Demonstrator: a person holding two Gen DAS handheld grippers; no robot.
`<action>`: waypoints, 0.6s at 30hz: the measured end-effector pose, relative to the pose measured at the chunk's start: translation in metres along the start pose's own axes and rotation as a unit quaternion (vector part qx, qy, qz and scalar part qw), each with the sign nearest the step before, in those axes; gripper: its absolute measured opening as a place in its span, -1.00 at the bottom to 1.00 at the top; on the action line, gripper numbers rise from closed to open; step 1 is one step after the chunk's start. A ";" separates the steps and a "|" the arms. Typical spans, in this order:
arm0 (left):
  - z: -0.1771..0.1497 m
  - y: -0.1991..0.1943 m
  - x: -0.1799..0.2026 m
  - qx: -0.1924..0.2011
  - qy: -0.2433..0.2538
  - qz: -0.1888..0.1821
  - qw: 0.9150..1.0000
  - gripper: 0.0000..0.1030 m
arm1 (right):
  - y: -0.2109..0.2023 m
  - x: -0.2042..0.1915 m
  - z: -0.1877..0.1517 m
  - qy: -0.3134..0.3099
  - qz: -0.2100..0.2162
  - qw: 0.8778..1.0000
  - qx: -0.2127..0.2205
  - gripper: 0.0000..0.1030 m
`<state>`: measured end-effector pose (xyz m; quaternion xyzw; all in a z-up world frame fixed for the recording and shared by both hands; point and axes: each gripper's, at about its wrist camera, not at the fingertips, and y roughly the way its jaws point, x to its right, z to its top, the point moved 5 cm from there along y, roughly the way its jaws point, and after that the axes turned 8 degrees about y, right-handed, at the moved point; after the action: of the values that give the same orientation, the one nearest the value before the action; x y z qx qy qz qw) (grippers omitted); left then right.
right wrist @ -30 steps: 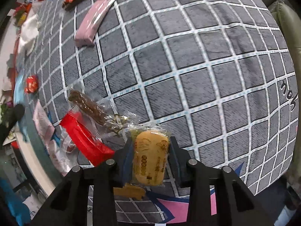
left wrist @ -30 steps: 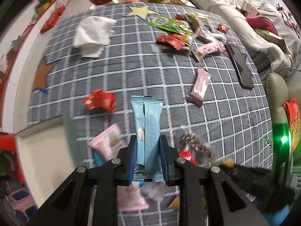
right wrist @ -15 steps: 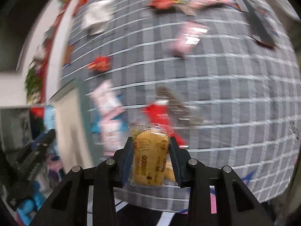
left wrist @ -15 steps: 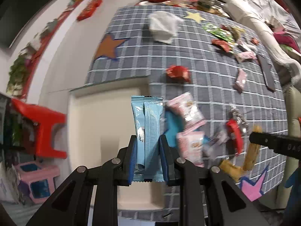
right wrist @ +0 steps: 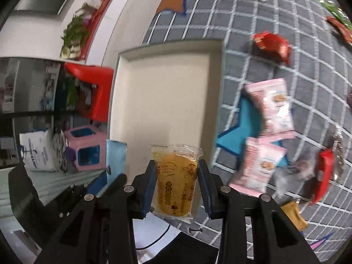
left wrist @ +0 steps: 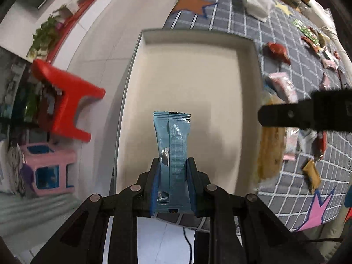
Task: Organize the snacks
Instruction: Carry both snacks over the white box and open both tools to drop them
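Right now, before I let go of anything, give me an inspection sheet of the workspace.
Surface: grey checked cloth with star patches.
Job's things: cream tray, nothing inside; blue packet over it in the left gripper; yellow cake in the right gripper.
Clutter: pink packets, red wrapper, white tissue, more snacks loose on the cloth.
Grippers: both shut on their snacks.
Cables: dark cable on the floor by the cloth's edge.
Surroundings: red stool, pink stool, white floor.

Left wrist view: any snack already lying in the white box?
No: the white box shows only its bare floor, and the blue packet above it is clamped in the left gripper.
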<state>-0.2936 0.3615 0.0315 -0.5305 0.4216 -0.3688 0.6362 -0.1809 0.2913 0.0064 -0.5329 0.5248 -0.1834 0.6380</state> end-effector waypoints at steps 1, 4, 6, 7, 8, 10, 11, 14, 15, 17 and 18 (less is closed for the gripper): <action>-0.003 0.003 0.000 -0.005 0.000 -0.001 1.000 -0.49 | 0.005 -0.002 0.000 0.000 -0.004 1.000 -0.004 -0.25; -0.006 0.007 0.001 -0.011 0.001 0.000 1.000 -0.48 | 0.015 -0.006 -0.003 -0.001 -0.016 1.000 -0.015 -0.22; -0.007 0.007 0.002 -0.009 0.008 0.004 1.000 -0.27 | 0.019 -0.006 -0.002 -0.002 -0.022 1.000 -0.020 -0.10; -0.008 0.007 0.002 -0.007 0.009 0.007 1.000 -0.14 | 0.018 -0.006 -0.003 -0.004 -0.026 0.999 -0.021 -0.10; -0.007 0.006 0.002 -0.004 0.010 0.010 1.000 0.11 | 0.017 -0.006 -0.004 -0.006 -0.032 0.999 -0.022 -0.05; -0.005 0.001 0.001 0.005 0.012 0.014 1.000 0.28 | 0.015 -0.006 -0.004 -0.008 -0.042 0.999 -0.016 0.54; -0.003 -0.001 0.002 0.009 0.014 0.018 1.000 0.34 | 0.010 -0.004 -0.005 -0.009 -0.047 0.999 -0.007 0.62; 0.002 -0.005 0.000 0.014 0.016 0.034 0.999 0.48 | 0.002 0.007 -0.006 -0.008 -0.061 0.998 0.003 0.63; 0.004 -0.006 0.000 0.015 0.015 0.036 0.999 0.49 | 0.000 0.011 -0.007 -0.005 -0.065 0.998 0.005 0.63; 0.008 -0.009 -0.001 0.017 0.012 0.040 0.999 0.50 | -0.003 0.022 -0.007 0.004 -0.074 0.997 0.010 0.63; 0.009 -0.010 -0.003 0.017 0.011 0.043 0.999 0.51 | -0.005 0.027 -0.007 0.008 -0.078 0.997 0.011 0.63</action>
<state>-0.2861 0.3658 0.0429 -0.4971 0.4444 -0.3537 0.6560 -0.1753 0.2645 -0.0011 -0.5636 0.4845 -0.2423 0.6236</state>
